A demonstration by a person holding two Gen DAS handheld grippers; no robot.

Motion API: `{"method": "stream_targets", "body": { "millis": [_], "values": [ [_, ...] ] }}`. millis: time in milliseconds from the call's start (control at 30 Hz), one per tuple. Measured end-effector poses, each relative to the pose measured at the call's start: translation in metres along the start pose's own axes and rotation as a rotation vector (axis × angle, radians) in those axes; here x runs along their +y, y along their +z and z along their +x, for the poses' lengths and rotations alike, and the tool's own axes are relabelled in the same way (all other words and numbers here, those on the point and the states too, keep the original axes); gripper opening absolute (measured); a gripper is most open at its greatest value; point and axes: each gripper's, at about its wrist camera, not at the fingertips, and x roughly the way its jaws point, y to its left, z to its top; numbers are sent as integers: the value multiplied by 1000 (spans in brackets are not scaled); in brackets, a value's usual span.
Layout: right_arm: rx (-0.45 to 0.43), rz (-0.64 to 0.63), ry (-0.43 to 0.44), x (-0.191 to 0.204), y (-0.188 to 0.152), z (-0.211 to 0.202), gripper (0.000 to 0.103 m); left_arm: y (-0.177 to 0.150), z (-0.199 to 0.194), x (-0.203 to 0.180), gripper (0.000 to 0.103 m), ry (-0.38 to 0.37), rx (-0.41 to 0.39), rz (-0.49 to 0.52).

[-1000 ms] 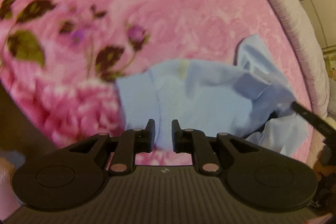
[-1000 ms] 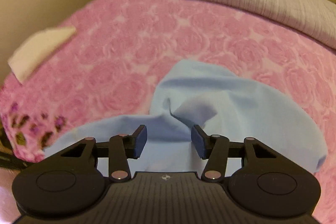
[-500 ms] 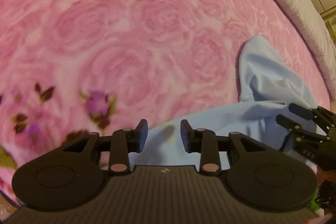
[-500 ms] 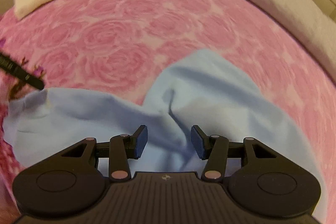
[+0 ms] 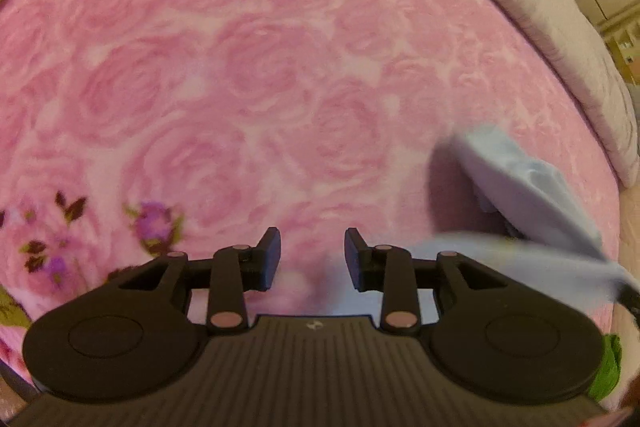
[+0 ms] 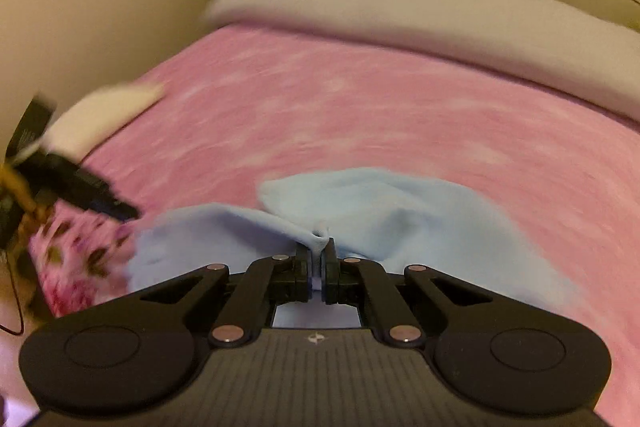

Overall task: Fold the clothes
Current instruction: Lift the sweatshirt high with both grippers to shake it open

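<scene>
Blue garment (image 5: 532, 195) bunched at right edge of pink bedspread (image 5: 256, 75) in left wrist view; left claw (image 5: 312, 257) part open, nothing between jaws, over bare bedspread beside garment.
Right wrist view: right claw (image 6: 319, 261) just closed, pinching garment ridge; garment rumpled mid-bedspread. Folding barely begun, no neat fold visible.

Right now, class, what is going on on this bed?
A person with two handheld grippers is folding a light blue garment on a pink rose-patterned bedspread. The right gripper is clamped on a pinch of the fabric. The left gripper is open and empty over the bedspread, beside the garment.
</scene>
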Motion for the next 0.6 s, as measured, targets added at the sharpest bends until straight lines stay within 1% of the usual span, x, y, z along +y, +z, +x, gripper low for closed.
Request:
{"method": "stream_targets", "body": {
  "millis": [33,133,167,233,267,300,333,433,467,500,567,600],
  "values": [
    [-2,56,-74,-25,-9,-25,2,0,3,-14,29,-14,2,24],
    [4,172,-309,-95,-39,-81,2,-1,14,-59,29,-57,10,97],
    [9,207,-396,-120,-50,-97,2,-2,20,-76,29,-73,16,124],
    [41,262,-576,-170,-76,-116,3,-7,31,-111,29,-106,29,177],
    [99,283,-684,-194,-92,-118,3,-10,37,-128,29,-122,36,205],
    [161,306,-794,-219,-109,-120,11,-14,42,-145,29,-138,42,234],
    [218,337,-884,-239,-124,-122,17,-19,48,-162,29,-153,51,269],
    [201,391,-882,-254,-146,-135,20,-34,66,-209,30,-186,76,392],
    [195,408,-881,-259,-153,-140,25,-40,74,-223,30,-193,83,439],
    [186,418,-870,-261,-159,-143,35,-46,80,-236,30,-198,86,495],
    [147,377,-775,-250,-163,-141,36,-59,92,-259,30,-205,91,610],
    [137,347,-730,-242,-165,-137,36,-66,96,-269,30,-197,84,675]
  ]
}}
